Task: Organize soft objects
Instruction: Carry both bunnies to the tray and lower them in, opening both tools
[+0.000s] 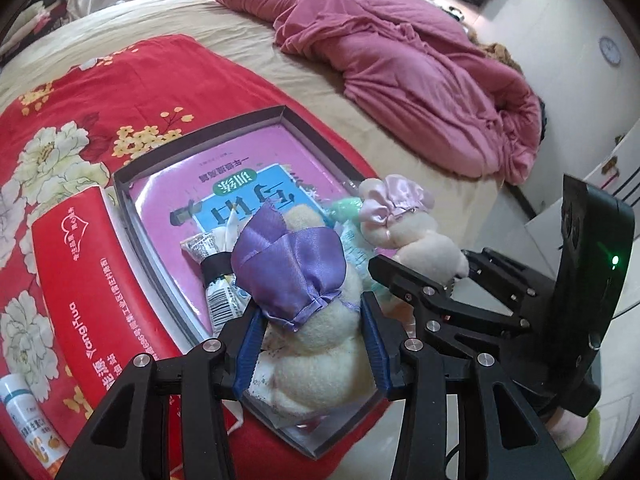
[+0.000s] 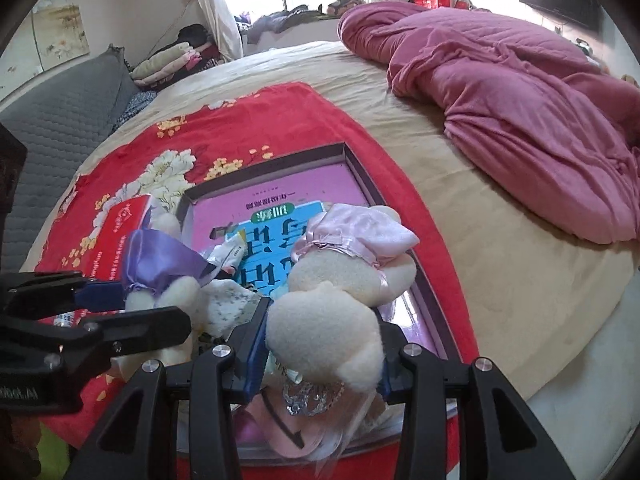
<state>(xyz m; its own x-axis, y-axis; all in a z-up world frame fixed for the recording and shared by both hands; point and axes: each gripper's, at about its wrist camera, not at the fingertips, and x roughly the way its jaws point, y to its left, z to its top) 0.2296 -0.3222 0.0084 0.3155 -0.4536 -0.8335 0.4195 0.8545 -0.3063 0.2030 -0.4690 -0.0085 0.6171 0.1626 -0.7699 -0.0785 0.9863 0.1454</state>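
A cream plush toy in a purple satin dress sits between the blue pads of my left gripper, which is shut on its body. Just to its right, my right gripper is shut on a second cream plush toy in a pink satin dress. In the right wrist view, the pink-dressed plush fills my right gripper. At the left there, the left gripper carries the purple-dressed plush. Both toys hang over a shallow dark-rimmed box holding a pink book.
Snack packets lie in the box. A red tissue box and a small white bottle rest on the red floral blanket. A crumpled pink quilt covers the far side of the bed. The bed edge runs at the right.
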